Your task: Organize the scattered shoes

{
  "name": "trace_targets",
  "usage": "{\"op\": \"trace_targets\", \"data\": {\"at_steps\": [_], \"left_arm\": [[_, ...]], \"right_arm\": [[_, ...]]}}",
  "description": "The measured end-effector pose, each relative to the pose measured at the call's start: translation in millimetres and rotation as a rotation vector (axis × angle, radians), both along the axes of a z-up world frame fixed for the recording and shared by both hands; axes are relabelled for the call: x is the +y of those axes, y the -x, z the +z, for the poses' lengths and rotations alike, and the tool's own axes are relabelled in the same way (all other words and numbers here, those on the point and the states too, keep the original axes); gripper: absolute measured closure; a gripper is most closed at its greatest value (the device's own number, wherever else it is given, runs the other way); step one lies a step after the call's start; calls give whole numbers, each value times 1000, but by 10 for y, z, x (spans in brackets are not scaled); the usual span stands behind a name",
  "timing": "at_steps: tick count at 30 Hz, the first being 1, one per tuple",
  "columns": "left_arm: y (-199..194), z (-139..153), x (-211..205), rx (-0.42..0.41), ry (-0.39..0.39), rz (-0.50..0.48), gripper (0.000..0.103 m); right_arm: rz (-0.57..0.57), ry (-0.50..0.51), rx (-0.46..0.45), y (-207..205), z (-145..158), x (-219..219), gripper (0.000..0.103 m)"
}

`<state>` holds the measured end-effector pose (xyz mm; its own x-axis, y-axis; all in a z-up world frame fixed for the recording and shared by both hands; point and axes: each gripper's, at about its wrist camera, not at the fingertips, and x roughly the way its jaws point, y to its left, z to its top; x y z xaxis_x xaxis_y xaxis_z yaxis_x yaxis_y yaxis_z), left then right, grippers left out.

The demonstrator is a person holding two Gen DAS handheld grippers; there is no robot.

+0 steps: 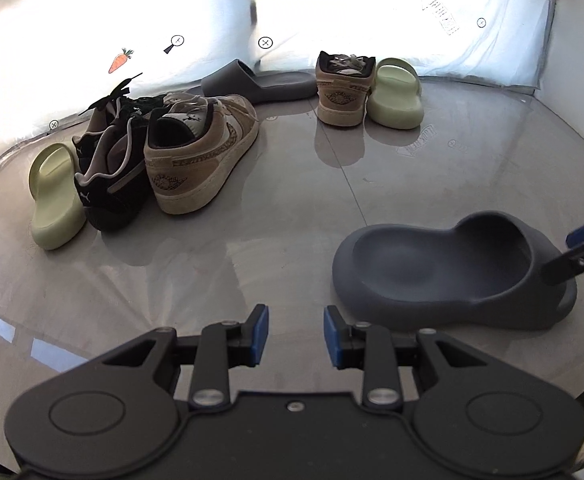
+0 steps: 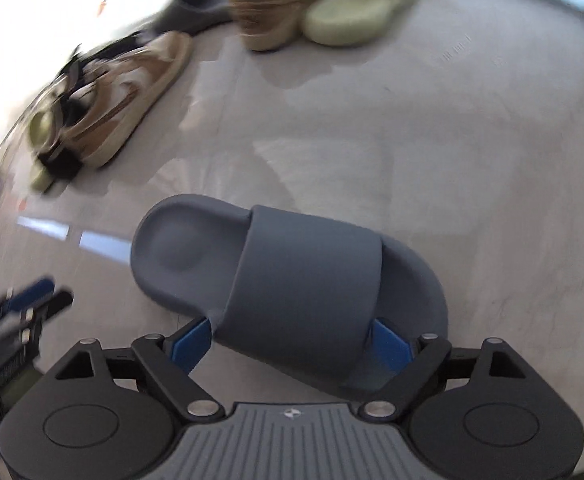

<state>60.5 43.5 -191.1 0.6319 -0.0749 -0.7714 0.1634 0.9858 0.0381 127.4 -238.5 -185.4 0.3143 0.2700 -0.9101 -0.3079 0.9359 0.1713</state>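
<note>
- Left claw [image 1: 296,336] hovering over bare floor [image 1: 251,240], jaws narrowly apart, holding nothing.
- Right claw [image 2: 292,344] straddling grey slide [image 2: 292,280] mid-floor, jaws wide, pads seemingly not pressing.
- Risk: soft strap buckling, slide slipping while closing.

Glossy grey tiled floor [image 1: 251,216], near grey slide [image 1: 452,276], far grey slide [image 1: 259,80], two tan sneakers [image 1: 199,152], black sneakers [image 1: 111,176], two pale green slides [image 1: 396,96]
</note>
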Motion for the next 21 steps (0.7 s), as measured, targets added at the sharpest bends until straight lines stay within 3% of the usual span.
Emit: {"op": "trace_targets", "data": {"at_steps": [2, 5, 11, 14, 17, 21], "left_arm": [[-16, 1, -10, 1, 3, 0, 72], [-46, 5, -21, 4, 14, 1, 72], [-51, 20, -115, -3, 13, -10, 72], [-3, 38, -134, -16, -1, -1, 72], [41, 46, -118, -17, -5, 24, 72], [140, 61, -45, -12, 2, 105, 72]], "right_arm": [[208, 90, -149, 203, 159, 37, 8], [403, 150, -296, 296, 223, 47, 4], [667, 139, -219, -89, -32, 297, 3], [802, 220, -178, -199, -249, 494, 3], [815, 222, -171, -255, -354, 637, 4], [650, 202, -224, -187, -359, 701, 5]]}}
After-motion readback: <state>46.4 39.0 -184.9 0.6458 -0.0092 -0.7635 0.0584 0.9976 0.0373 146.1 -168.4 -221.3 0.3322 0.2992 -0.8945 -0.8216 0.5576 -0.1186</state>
